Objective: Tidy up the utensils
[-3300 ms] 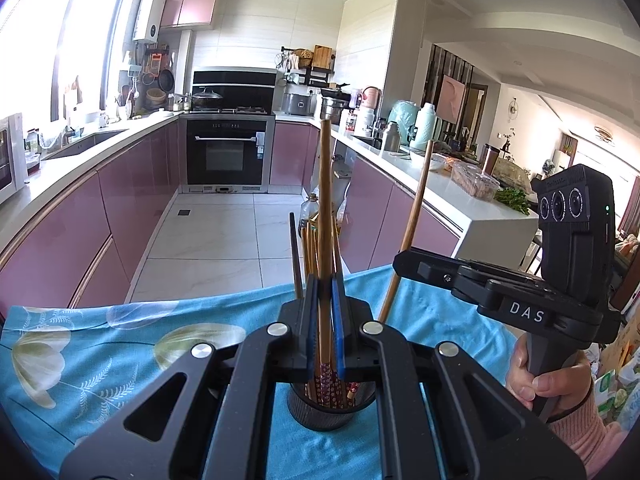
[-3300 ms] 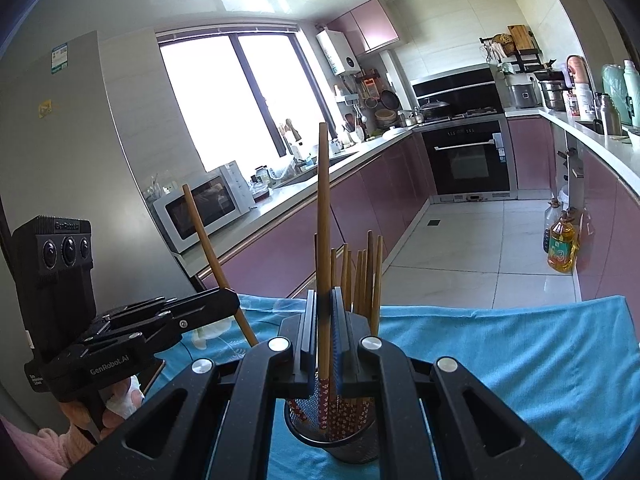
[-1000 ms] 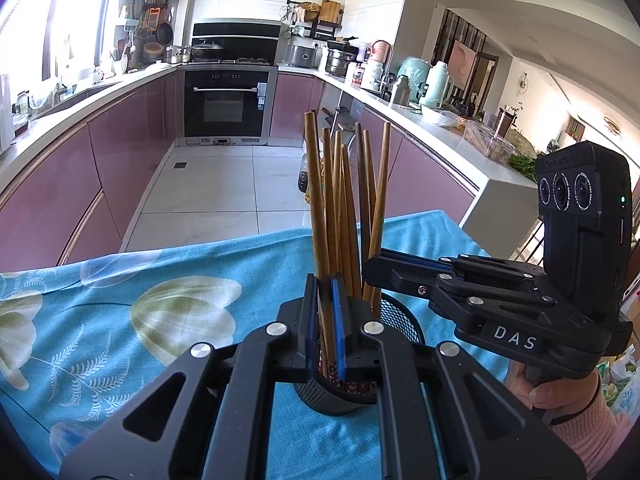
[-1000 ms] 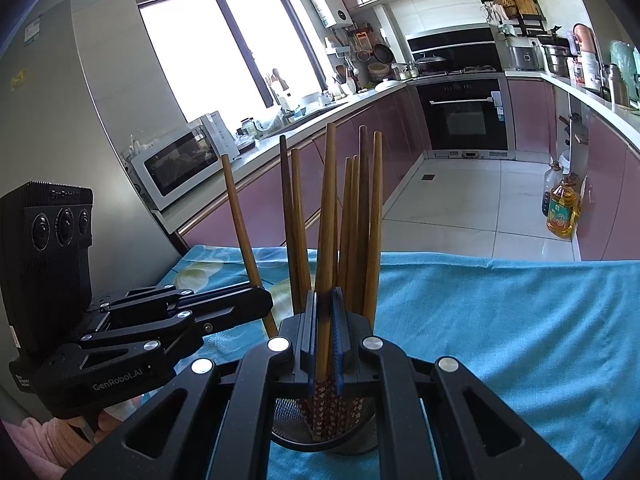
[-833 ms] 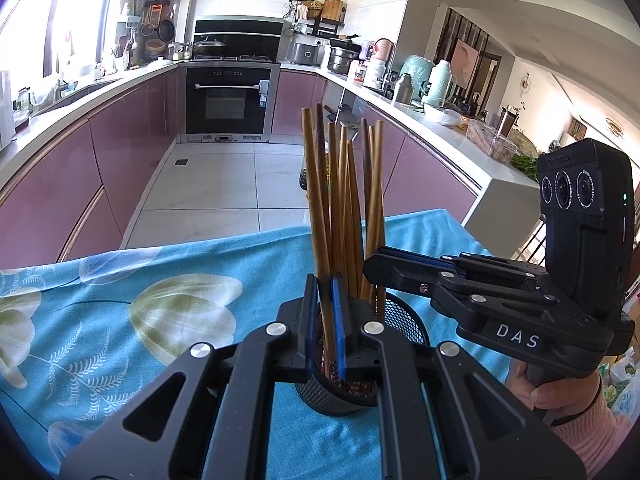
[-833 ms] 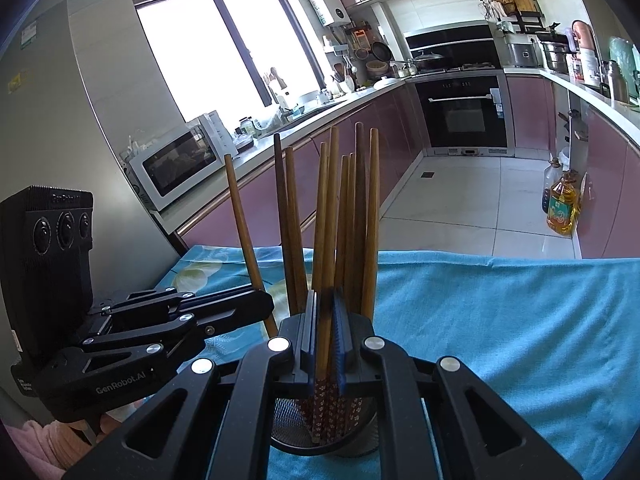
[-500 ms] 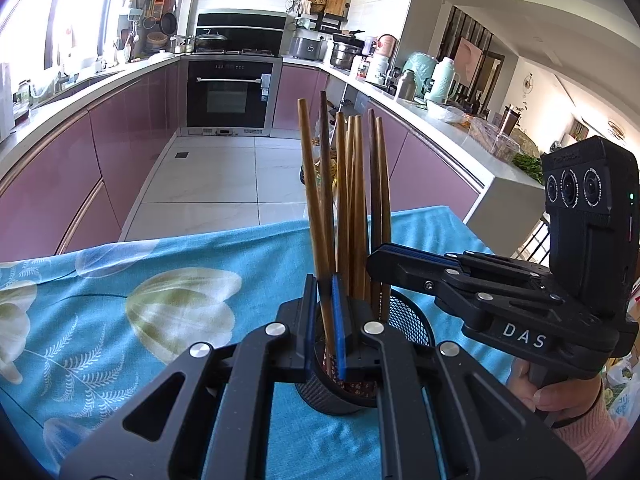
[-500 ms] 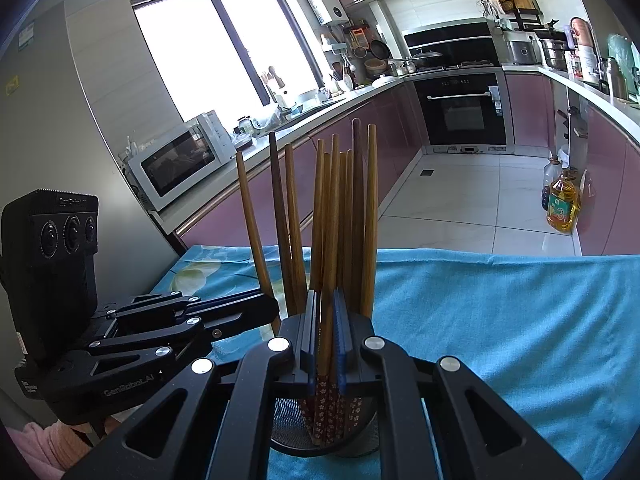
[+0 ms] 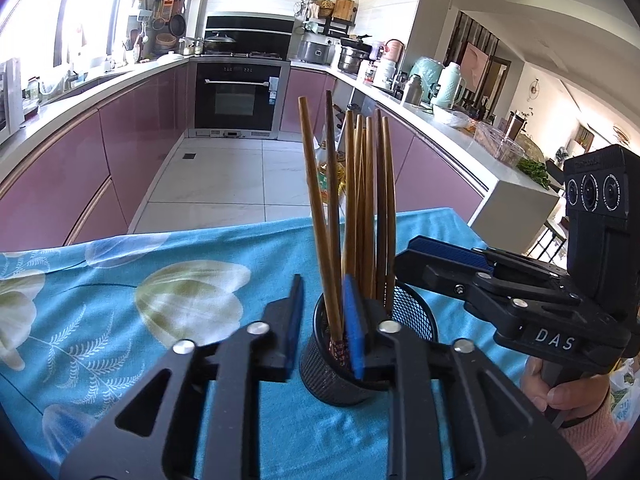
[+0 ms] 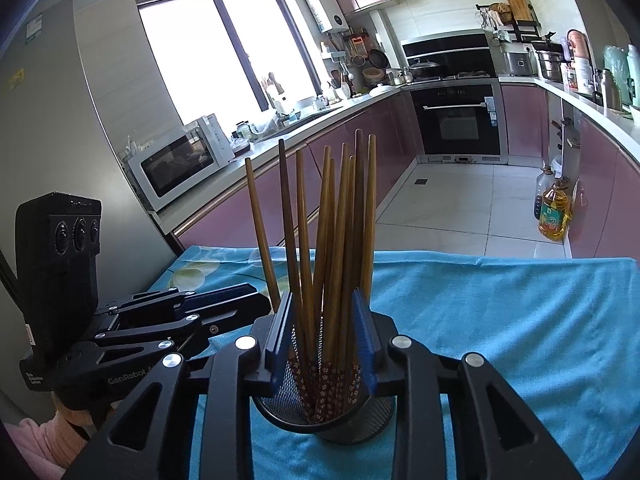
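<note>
Sunlit kitchen with pink cabinets, a black oven (image 9: 236,100) at the far end and a microwave (image 10: 180,162) on the counter under a wide window. Nearest to both cameras, a blue cloth with pale flowers (image 9: 120,312) covers the table.

On that cloth stands a black mesh cup (image 9: 320,364), holding a bundle of brown chopsticks (image 9: 360,208) that stand nearly upright and fan out a little at their tops. Their lower ends carry a small dark floral pattern inside the cup.

Seen from its own camera, the left gripper (image 9: 320,320) sits right at the near rim of the cup. Its jaws are opening: 1 chopstick leans through the gap between the 2 blue pads, close to the right-hand pad, and the left-hand pad stands clear of it. The pads do not clamp it.

From the other camera, the right gripper (image 10: 324,332) is just above the cup's near rim. Its jaws are opening too, with several chopsticks rising through the gap between its pads, none of them pinched.

Each gripper shows in the other's view, close beside the cup: the right one comes in from the right in the left camera, with a hand (image 9: 560,392) in a pink sleeve under it; the left one comes in from the left in the right camera.
</note>
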`<state>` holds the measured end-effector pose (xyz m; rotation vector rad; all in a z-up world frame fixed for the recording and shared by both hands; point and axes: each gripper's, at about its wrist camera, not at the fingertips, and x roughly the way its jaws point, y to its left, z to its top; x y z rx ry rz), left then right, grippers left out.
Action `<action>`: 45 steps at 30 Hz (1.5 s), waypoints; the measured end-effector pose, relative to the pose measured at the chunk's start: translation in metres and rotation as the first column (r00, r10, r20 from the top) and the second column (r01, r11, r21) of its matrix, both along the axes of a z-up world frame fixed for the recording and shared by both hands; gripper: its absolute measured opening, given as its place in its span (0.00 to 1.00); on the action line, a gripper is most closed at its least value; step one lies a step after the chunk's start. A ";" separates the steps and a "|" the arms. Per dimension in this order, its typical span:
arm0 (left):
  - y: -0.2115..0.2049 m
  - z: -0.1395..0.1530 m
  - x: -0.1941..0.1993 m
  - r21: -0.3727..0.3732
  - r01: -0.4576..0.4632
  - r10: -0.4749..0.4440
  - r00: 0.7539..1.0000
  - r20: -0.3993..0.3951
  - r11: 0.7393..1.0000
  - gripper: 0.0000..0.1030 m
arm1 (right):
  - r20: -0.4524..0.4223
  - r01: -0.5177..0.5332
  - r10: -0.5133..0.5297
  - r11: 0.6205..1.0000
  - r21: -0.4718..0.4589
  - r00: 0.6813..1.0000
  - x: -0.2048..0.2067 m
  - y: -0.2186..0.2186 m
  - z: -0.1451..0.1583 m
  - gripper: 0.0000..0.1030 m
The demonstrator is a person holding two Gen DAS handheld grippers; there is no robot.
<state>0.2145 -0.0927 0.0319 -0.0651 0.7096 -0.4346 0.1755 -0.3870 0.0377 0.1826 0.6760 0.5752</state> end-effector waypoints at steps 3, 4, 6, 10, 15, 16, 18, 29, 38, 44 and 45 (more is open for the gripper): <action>0.003 0.002 -0.009 0.007 -0.021 0.021 1.000 0.021 1.000 0.36 | 0.017 0.013 -0.013 1.000 -0.013 1.000 -0.007 -0.002 0.000 0.42; 0.005 0.002 -0.012 0.006 -0.030 0.030 0.999 0.029 1.000 0.42 | 0.023 0.018 -0.018 1.000 -0.018 1.000 -0.009 -0.003 0.000 0.48; 0.009 0.004 -0.019 0.005 -0.052 0.052 0.998 0.043 0.999 0.56 | 0.031 0.032 -0.031 0.999 -0.029 0.999 -0.014 -0.004 0.000 0.53; 0.019 0.006 -0.038 0.015 -0.102 0.100 0.991 0.091 0.995 0.76 | 0.063 0.068 -0.064 0.996 -0.057 0.996 -0.026 -0.009 -0.001 0.74; 0.032 0.005 -0.058 0.032 -0.164 0.159 0.978 0.133 0.986 0.94 | 0.085 0.097 -0.089 0.992 -0.084 0.992 -0.038 -0.011 -0.004 0.85; 0.035 0.005 -0.061 0.033 -0.173 0.167 0.977 0.135 0.984 0.94 | 0.090 0.099 -0.091 0.990 -0.099 0.992 -0.041 -0.010 -0.006 0.88; 0.042 0.004 -0.066 0.021 -0.186 0.182 0.975 0.127 0.982 0.94 | 0.102 0.103 -0.091 0.988 -0.119 0.991 -0.046 -0.009 -0.008 0.91; 0.072 0.004 -0.099 0.039 -0.307 0.291 0.931 0.222 0.951 0.94 | 0.206 0.153 -0.124 0.980 -0.128 0.971 -0.079 -0.002 -0.012 0.93; 0.092 -0.001 -0.128 0.013 -0.385 0.362 0.879 0.312 0.923 0.94 | 0.296 0.233 -0.187 0.964 -0.129 0.937 -0.106 0.001 -0.015 0.93; 0.094 -0.003 -0.143 0.015 -0.418 0.384 0.847 0.367 0.908 0.94 | 0.351 0.284 -0.224 0.950 -0.129 0.909 -0.119 0.002 -0.018 0.93; 0.093 -0.003 -0.144 0.017 -0.422 0.386 0.843 0.375 0.906 0.94 | 0.365 0.297 -0.232 0.946 -0.131 0.902 -0.121 0.002 -0.018 0.93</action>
